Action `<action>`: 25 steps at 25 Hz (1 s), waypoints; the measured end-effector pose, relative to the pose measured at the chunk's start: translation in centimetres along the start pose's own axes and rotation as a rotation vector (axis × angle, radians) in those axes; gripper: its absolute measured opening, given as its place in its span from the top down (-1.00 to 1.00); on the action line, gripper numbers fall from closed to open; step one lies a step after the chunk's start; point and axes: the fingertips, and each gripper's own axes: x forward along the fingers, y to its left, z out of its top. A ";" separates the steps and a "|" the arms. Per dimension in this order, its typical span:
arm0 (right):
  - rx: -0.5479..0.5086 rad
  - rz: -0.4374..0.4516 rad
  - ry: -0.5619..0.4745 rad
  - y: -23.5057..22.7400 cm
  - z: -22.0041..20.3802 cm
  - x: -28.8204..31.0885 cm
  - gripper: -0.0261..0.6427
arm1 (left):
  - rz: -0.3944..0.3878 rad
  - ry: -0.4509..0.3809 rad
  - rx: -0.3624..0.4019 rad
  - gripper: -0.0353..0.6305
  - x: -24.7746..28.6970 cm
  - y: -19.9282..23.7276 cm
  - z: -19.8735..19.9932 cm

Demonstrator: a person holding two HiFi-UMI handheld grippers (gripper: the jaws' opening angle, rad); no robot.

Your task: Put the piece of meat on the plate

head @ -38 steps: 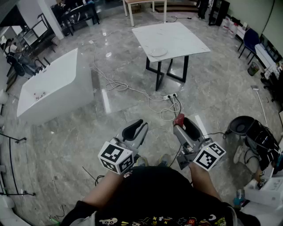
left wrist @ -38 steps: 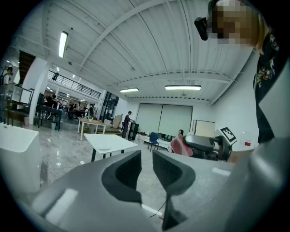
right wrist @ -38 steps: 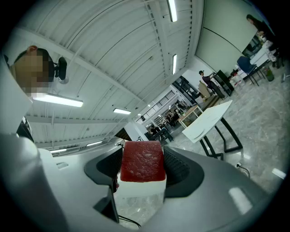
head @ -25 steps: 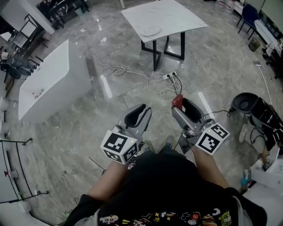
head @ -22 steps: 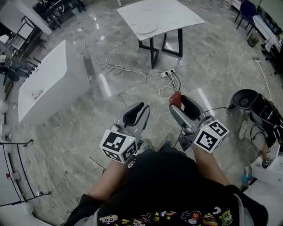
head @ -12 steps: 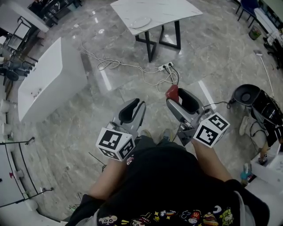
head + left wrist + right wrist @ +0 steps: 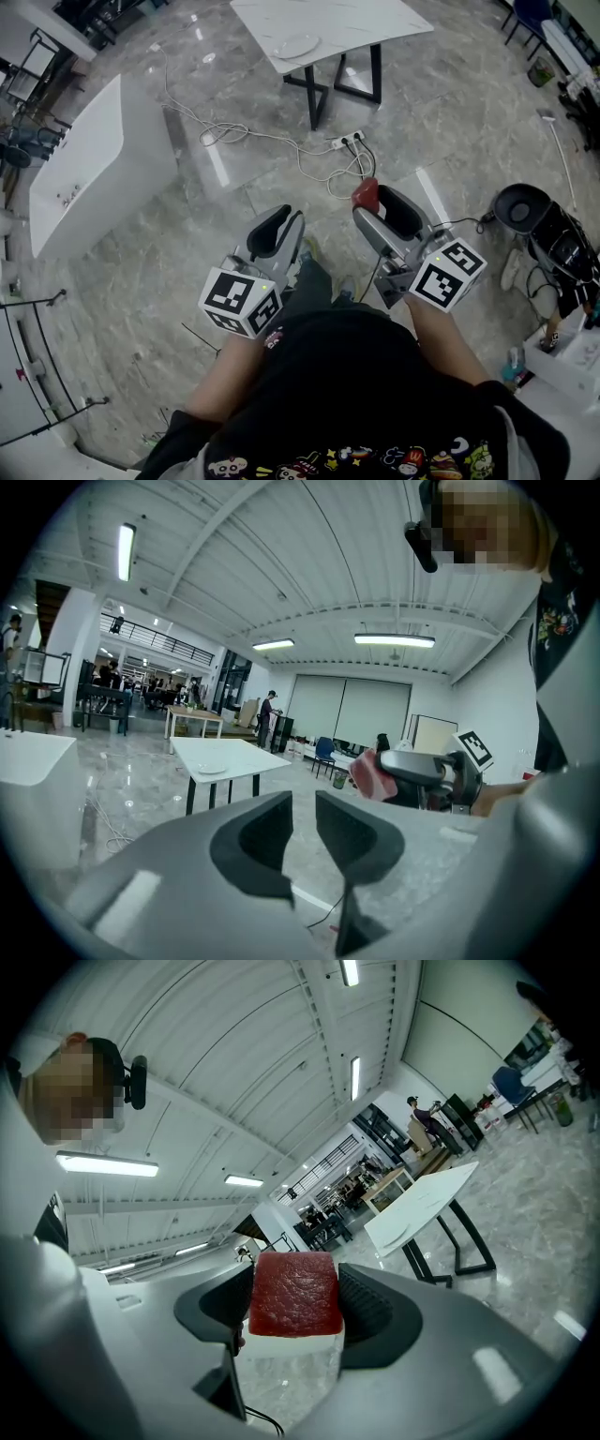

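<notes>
**Grey marble hall: meat held aloft, well apart from the desk**

The right gripper's (image 7: 296, 1309) fingers are clenched on the piece of meat (image 7: 294, 1288), a red block with a pale layer along its underside, pinched squarely between the two dark pads. In the head view the meat (image 7: 365, 194) shows as a red tip at the front of that gripper, above bare floor. The left gripper (image 7: 302, 817) sits just beside it; its fingers stand a narrow gap apart with nothing between them. Each gripper carries a marker cube at its rear, near the person's forearms.

Ahead on the floor lie loose white cables (image 7: 253, 139) that run to a power strip (image 7: 345, 142). Beyond them stands the white desk (image 7: 366, 21) on black legs, and the plate (image 7: 296, 45) rests on it near its front edge, empty and well apart from both grippers. A long white counter (image 7: 94, 159) stands to the left, and a black bin (image 7: 522, 202) to the right.
</notes>
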 end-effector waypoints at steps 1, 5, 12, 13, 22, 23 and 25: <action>0.002 -0.003 0.002 -0.2 0.1 0.7 0.00 | -0.005 0.002 -0.004 0.65 0.4 0.6 0.1; 0.010 -0.025 0.014 -1.1 1.7 5.7 0.00 | -0.031 0.019 -0.026 0.65 3.0 5.3 1.9; 0.023 -0.049 -0.009 -2.3 1.7 7.8 0.00 | -0.056 0.033 -0.027 0.65 4.5 7.3 1.6; 0.022 -0.052 -0.017 -2.4 2.1 8.3 0.00 | -0.060 0.036 -0.024 0.65 4.8 7.8 1.9; -0.004 -0.113 -0.085 -3.4 5.8 13.7 0.00 | -0.135 0.032 0.014 0.65 8.0 13.0 6.1; -0.005 -0.121 -0.092 -3.5 6.2 14.3 0.00 | -0.149 0.030 0.020 0.65 8.4 13.4 6.6; -0.005 -0.137 -0.103 -3.6 6.6 15.2 0.00 | -0.173 0.033 0.032 0.65 9.0 14.2 7.3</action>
